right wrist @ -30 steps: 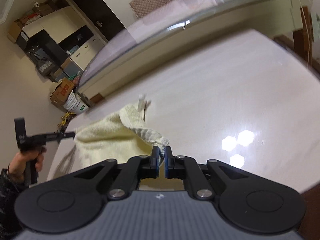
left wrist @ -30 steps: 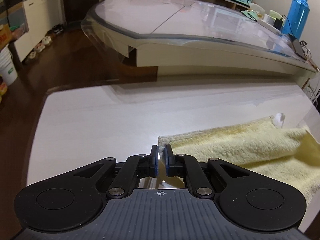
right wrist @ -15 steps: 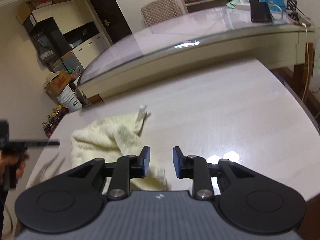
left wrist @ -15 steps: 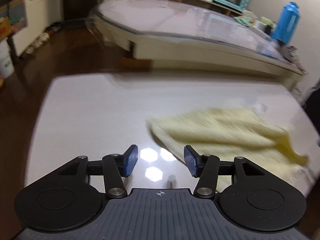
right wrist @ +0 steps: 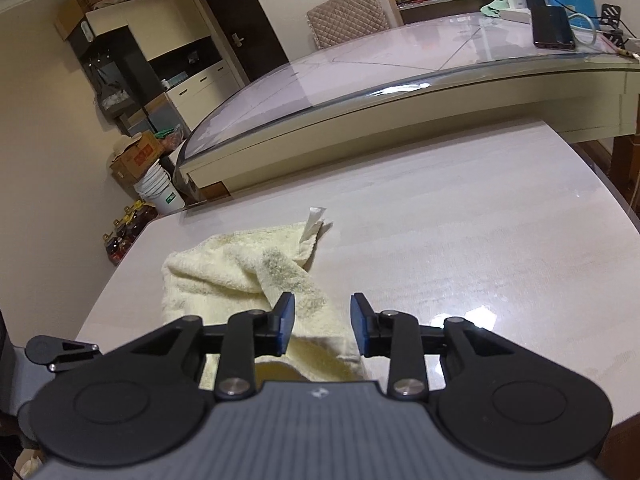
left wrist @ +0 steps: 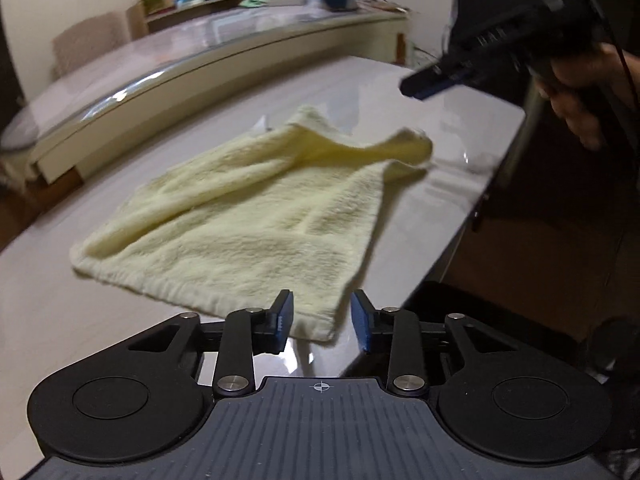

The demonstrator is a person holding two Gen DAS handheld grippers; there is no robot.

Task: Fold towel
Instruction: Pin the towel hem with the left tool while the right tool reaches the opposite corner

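Pale yellow towel [left wrist: 256, 216] lies rumpled on the white table [left wrist: 52, 320], near its right edge, one far corner curled over. Terry cloth: looks soft, light, limp, likely to sag and drag on the glossy top. Best taken at the hemmed corners, pinching both layers. Left gripper [left wrist: 322, 322]: jaws wide apart, empty, nearest towel corner lying between the blue pads. Right gripper [right wrist: 322, 322]: jaws equally wide, gripping nothing, hovering over a twisted fold of cloth.

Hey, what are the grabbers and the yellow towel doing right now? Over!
Left gripper open, right gripper open, neither holding. Towel on table, rumpled, one corner flopped over. Nothing in the way.
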